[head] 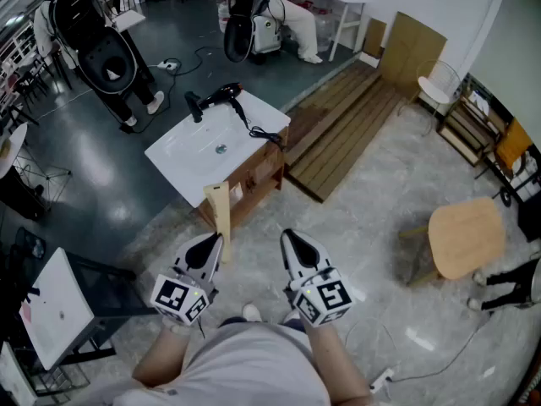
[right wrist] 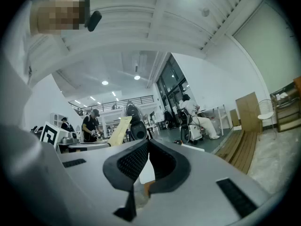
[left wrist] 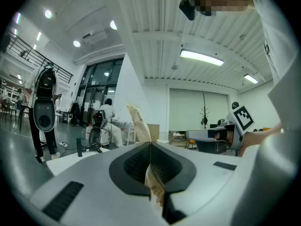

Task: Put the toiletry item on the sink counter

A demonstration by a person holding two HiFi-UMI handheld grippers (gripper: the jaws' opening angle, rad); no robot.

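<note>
A flat beige toiletry packet [head: 220,211] stands upright, pinched at its lower end by my left gripper [head: 216,242], which is shut on it. In the left gripper view the packet [left wrist: 136,120] sticks up past the closed jaws of the left gripper [left wrist: 150,145]. My right gripper [head: 290,238] is beside it, shut and empty; its pads meet in the right gripper view [right wrist: 149,141]. The white sink counter [head: 173,166] lies ahead across the floor, beyond both grippers. The packet [right wrist: 118,130] also shows at the left of the right gripper view.
A black hair dryer [head: 215,98] with its cord lies on the counter's far side. A wooden cabinet [head: 258,176] sits under the sink. Wooden decking [head: 347,121] lies to the right, a round wooden stool [head: 467,237] further right, a white table [head: 55,307] at left. People stand at the back.
</note>
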